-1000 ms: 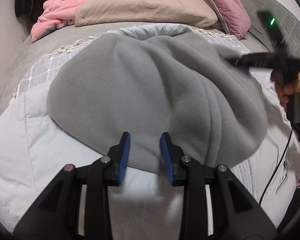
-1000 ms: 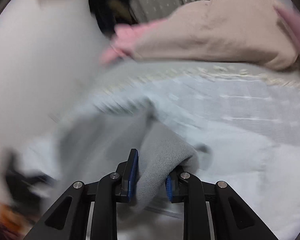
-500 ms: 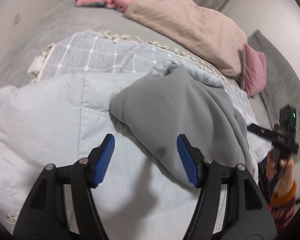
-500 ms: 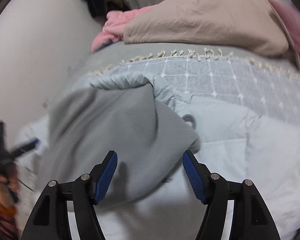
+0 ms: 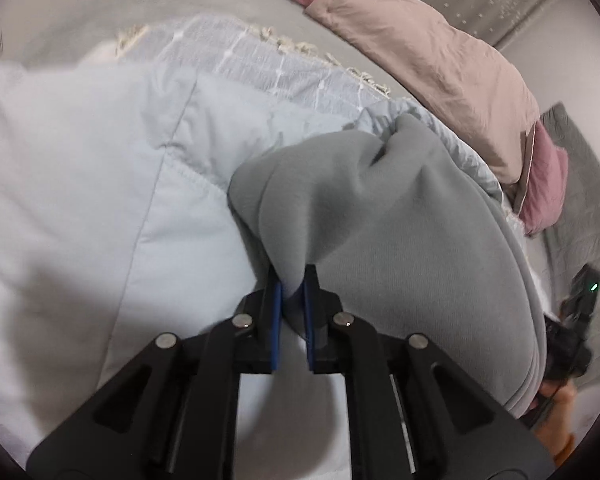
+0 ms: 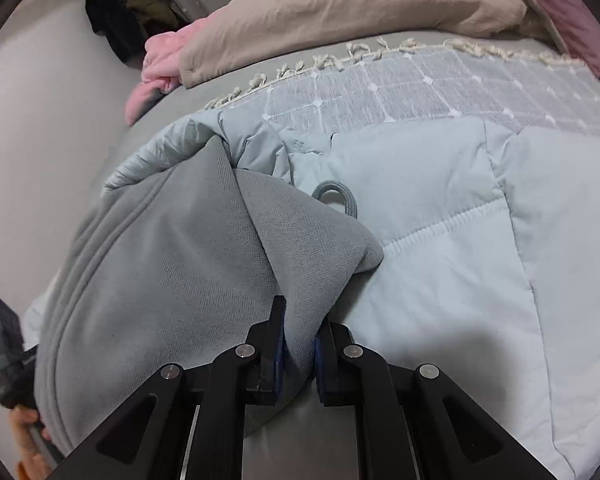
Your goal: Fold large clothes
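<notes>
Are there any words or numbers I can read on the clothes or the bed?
None. No words, brand names or numbers show in either view.
The grey sweatshirt is plain where it shows.
The pale blue padded jacket shows only stitching.
The checked throw has white lines and dots, no letters.
The other gripper's handle shows a small green light, not a sign.

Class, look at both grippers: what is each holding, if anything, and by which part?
Both hold the grey garment. The left gripper pinches a fold at its near edge; the right gripper pinches its near edge, below the corner.
</notes>
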A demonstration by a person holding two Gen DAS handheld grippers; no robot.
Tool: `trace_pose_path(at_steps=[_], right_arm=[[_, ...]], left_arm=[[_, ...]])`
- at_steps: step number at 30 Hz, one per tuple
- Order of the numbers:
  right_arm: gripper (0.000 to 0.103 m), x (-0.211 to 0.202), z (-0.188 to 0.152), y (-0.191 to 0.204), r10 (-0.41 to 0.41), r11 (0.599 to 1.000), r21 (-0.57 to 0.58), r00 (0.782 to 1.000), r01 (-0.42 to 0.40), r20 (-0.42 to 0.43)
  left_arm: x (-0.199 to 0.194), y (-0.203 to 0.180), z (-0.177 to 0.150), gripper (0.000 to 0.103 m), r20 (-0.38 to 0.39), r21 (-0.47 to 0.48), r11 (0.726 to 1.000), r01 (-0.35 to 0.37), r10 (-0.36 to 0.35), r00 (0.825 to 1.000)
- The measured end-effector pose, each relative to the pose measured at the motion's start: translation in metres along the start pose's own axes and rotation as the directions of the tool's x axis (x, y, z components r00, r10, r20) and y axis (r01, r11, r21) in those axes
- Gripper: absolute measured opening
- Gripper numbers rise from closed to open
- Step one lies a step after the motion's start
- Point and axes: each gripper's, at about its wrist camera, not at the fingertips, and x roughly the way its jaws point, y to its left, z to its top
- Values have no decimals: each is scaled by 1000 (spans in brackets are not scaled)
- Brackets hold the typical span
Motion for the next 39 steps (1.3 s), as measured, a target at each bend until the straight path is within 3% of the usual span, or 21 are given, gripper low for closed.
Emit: trace_pose_path(at_steps=[2, 4, 5, 6, 8, 13, 20, 22, 23, 26, 32, 35, 39], right_arm=[[26, -13, -4, 15, -96, 992, -82, 995, 99, 35], [38, -29, -12, 25, -168, 973, -149, 983, 177, 71], [50, -36, -17, 29, -180, 967, -165, 980, 192, 87], [56, -47, -24, 31, -180, 965, -173, 978, 197, 108], [72, -66, -39, 33, -167, 967, -167, 974, 191, 150], [83, -97, -74, 40, -160, 969, -163, 975, 185, 154], [84, -137, -112, 59, -171, 955, -208, 966, 210, 193], [84, -147, -119, 64, -174, 950, -223, 963, 219, 207], [84, -152, -122, 66, -169, 949, -227, 963, 217, 211], [84, -162, -130, 71, -138, 953, -236, 967, 189, 215], [84, -173, -141, 78, -104, 952, -260, 968, 163, 226], [85, -170, -145, 80, -96, 948, -277, 971, 156, 220], [85, -165, -147, 77, -104, 945, -283, 972, 162, 209]], left_arm=[[-15, -11, -3, 21, 39, 66, 996, -61, 59, 998], [-33, -19, -7, 35, 83, 129, 981, -147, 137, 987], [-43, -21, -11, 53, 108, 152, 971, -186, 171, 979], [-53, -22, -16, 73, 131, 166, 962, -215, 195, 972], [-73, -21, -27, 84, 174, 174, 950, -259, 230, 958], [-108, -11, -49, 86, 186, 172, 926, -337, 305, 934], [-155, 13, -82, 86, 209, 156, 900, -406, 372, 905], [-168, 22, -90, 87, 207, 158, 899, -407, 373, 904], [-175, 27, -92, 87, 205, 154, 903, -402, 369, 907], [-191, 54, -94, 87, 165, 111, 938, -330, 310, 936], [-205, 131, -84, 87, 120, -84, 964, -252, 261, 958], [-209, 173, -79, 87, 120, -209, 962, -178, 206, 971], [-208, 227, -71, 87, 152, -362, 927, -95, 160, 975]])
